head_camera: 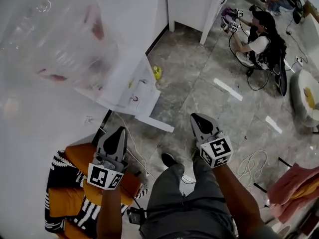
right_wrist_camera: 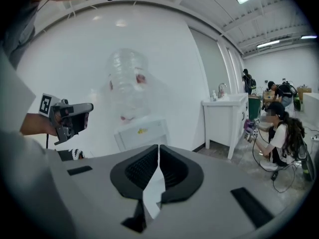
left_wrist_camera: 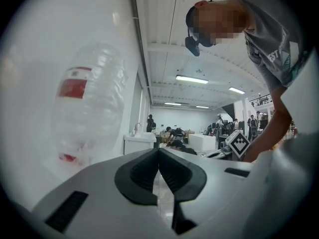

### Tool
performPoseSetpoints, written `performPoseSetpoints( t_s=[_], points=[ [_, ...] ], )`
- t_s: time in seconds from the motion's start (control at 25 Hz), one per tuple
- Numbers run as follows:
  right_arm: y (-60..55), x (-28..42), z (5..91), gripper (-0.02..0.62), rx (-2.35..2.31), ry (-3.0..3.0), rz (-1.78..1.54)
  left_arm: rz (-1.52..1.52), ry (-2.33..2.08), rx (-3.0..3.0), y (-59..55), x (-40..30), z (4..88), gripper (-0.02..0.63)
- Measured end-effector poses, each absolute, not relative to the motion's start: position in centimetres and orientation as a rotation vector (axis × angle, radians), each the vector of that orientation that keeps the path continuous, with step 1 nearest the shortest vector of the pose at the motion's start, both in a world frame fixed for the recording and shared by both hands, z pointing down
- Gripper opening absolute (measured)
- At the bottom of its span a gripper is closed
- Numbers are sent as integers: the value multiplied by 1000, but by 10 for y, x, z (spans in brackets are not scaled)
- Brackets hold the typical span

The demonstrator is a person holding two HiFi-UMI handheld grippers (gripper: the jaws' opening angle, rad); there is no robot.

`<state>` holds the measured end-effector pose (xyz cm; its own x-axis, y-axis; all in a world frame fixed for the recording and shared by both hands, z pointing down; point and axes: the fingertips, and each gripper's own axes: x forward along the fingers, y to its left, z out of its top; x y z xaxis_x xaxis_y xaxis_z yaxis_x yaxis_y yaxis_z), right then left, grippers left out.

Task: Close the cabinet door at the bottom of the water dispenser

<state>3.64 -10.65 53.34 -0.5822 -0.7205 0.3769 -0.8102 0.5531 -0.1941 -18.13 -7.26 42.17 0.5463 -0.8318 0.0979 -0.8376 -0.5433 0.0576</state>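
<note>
The white water dispenser (head_camera: 130, 86) stands at the upper left of the head view, a clear bottle (head_camera: 60, 39) on top. From its base a white panel (head_camera: 155, 123) juts out over the floor; it looks like the open cabinet door seen edge-on. My left gripper (head_camera: 117, 131) hangs below it, jaws shut and empty. My right gripper (head_camera: 196, 117) is to the right of the panel, also shut and empty. The left gripper (left_wrist_camera: 158, 151) faces past the bottle (left_wrist_camera: 92, 98). The right gripper (right_wrist_camera: 158, 148) faces the dispenser's front (right_wrist_camera: 142, 132) and sees the left gripper (right_wrist_camera: 75, 114).
An orange and striped seat (head_camera: 75, 193) lies under my left arm. My grey-trousered leg (head_camera: 184, 203) and shoe (head_camera: 168, 159) are between the grippers. A white cabinet (head_camera: 197, 4), a seated person (head_camera: 259, 41), floor cables (head_camera: 251, 163) and pink cloth (head_camera: 294, 188) are further off.
</note>
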Motion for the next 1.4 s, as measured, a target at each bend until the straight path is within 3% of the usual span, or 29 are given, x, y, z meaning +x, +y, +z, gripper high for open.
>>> performPoseSetpoints(
  t_s=[0.68, 0.96, 1.4],
  points=[
    [-27, -5, 899, 93, 974, -2160, 849, 191, -1516, 2418, -67, -183, 654, 17],
    [2, -26, 979, 259, 873, -2101, 865, 236, -1554, 2373, -58, -187, 705, 18],
    [-34, -30, 1029, 202, 934, -2120, 711, 253, -1602, 2294, -47, -195, 774, 34]
  ],
)
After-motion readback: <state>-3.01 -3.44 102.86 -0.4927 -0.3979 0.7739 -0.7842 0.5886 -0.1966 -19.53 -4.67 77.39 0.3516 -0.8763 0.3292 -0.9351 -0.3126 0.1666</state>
